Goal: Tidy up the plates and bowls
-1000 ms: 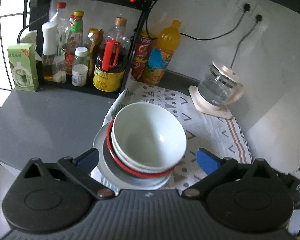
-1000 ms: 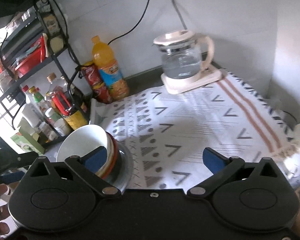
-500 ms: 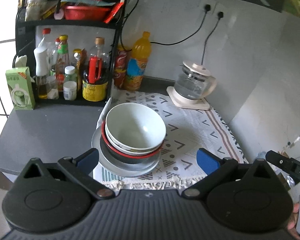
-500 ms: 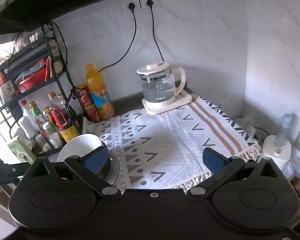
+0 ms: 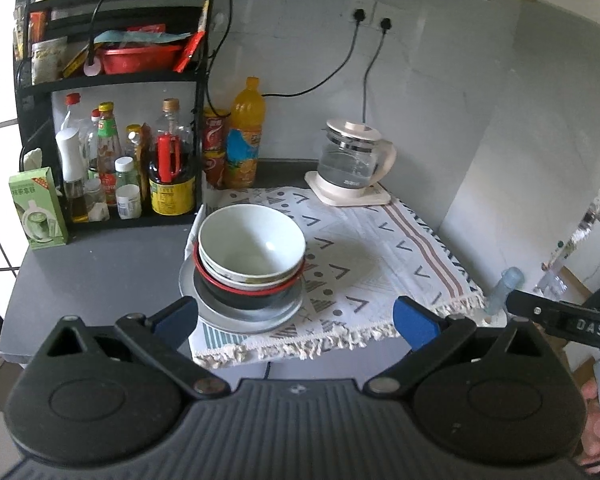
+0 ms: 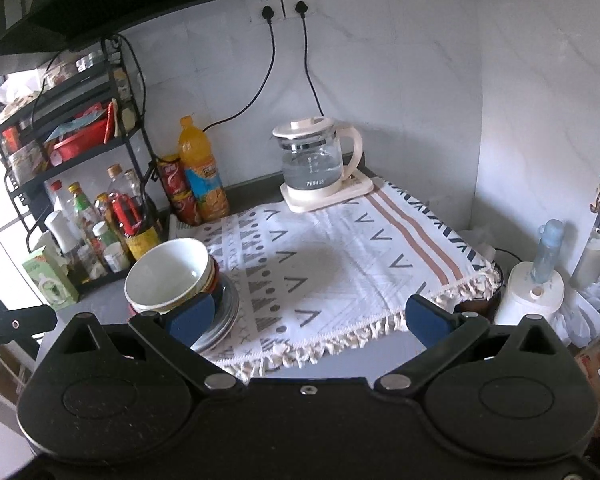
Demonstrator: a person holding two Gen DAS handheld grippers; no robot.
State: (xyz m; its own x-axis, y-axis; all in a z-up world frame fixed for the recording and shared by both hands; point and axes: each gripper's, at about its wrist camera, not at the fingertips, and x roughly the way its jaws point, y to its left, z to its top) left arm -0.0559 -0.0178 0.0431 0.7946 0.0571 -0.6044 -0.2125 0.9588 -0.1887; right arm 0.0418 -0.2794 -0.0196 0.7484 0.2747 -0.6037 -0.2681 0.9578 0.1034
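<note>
A stack of dishes stands at the left front corner of the patterned cloth (image 5: 364, 248): a white bowl (image 5: 252, 240) on top, a red-rimmed dark bowl (image 5: 244, 294) under it, and a grey plate (image 5: 224, 318) at the bottom. The right wrist view shows the same white bowl (image 6: 166, 276) and plate (image 6: 220, 326). My left gripper (image 5: 296, 320) hangs open in front of the counter edge, back from the stack, holding nothing. To the right of the stack my right gripper (image 6: 308, 320) is open too, with nothing between its fingers.
A black rack (image 5: 112, 80) of bottles and jars fills the back left. An orange drink bottle (image 5: 244, 136) and a red can (image 5: 214, 148) stand beside it. A glass kettle (image 5: 352, 164) sits at the back of the cloth. A green carton (image 5: 38, 210) stands on the grey counter (image 5: 96, 280).
Both grippers have pulled back and up from the stack, which now looks smaller and farther away. The dishes have not moved. Both grippers stay open.
</note>
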